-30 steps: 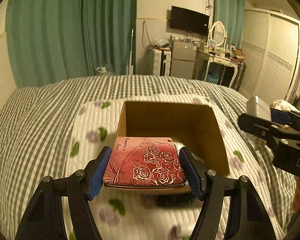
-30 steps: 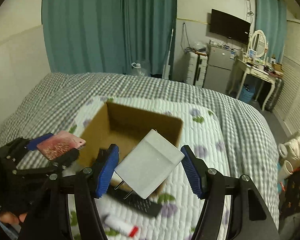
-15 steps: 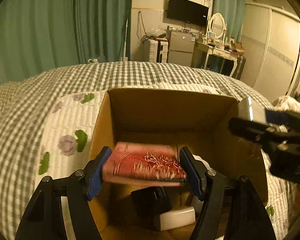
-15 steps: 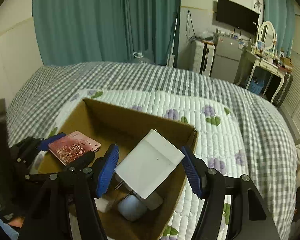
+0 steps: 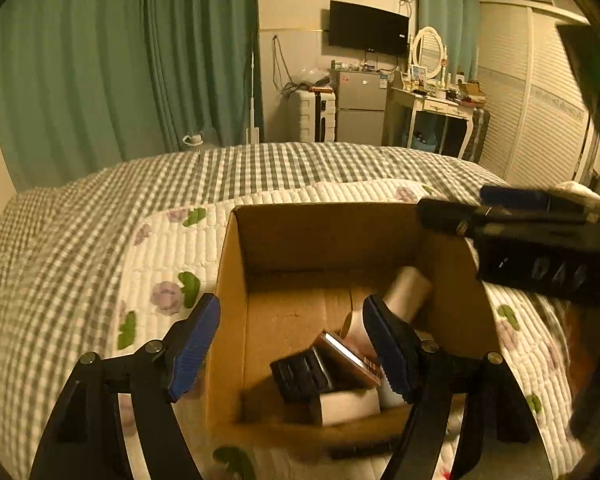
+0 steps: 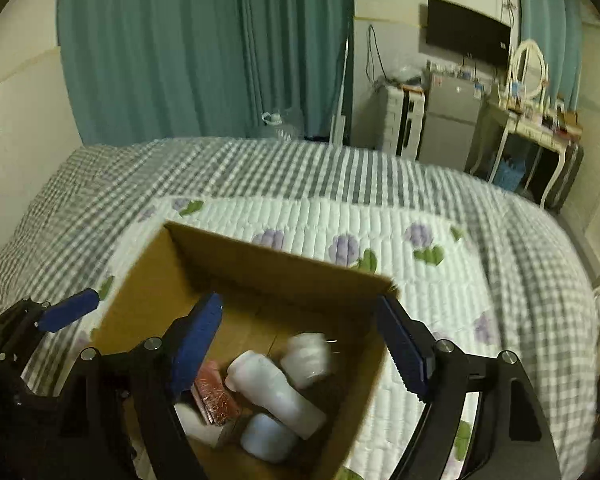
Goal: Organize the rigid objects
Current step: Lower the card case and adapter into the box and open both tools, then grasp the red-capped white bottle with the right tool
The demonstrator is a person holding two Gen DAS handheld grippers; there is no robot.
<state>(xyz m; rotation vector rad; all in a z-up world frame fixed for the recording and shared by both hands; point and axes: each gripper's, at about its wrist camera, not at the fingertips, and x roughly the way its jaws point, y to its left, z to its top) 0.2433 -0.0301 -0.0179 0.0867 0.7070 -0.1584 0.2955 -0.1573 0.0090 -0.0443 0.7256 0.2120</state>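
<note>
Bed (image 5: pixel 100 216) fills the lower half of both wrist views, covered by a grey-and-white checked spread with a white quilted floral pad (image 6: pixel 380 232) laid on top. Open cardboard box (image 5: pixel 236 280) sits on the pad, flaps absent or folded out of view, interior in plain sight. Left gripper (image 5: pixel 296 344) hangs over the near left corner of the box, its jaws having just been opening; they now stand wide with nothing pressed between the blue pads, left pad outside the box wall, right pad over the interior. Right gripper (image 6: pixel 304 344) hangs over the box from the other side, jaws likewise just opened and standing wide, nothing gripped. Inside the box, from the left wrist view: red rose-patterned case (image 5: pixel 352 360) lying tilted on edge against other contents, a black remote-like item (image 5: pixel 300 372) beside it, a white block (image 5: pixel 348 404) in front, a pale cylinder (image 5: pixel 408 292) leaning toward the right wall. From the right wrist view: a white bottle (image 6: pixel 276 388) lying on its side, a blurred white charger (image 6: pixel 310 356) just beyond it, apparently in motion, a rounded white item (image 6: pixel 268 436) near the front. Exact contact between items not clear through blur.
</note>
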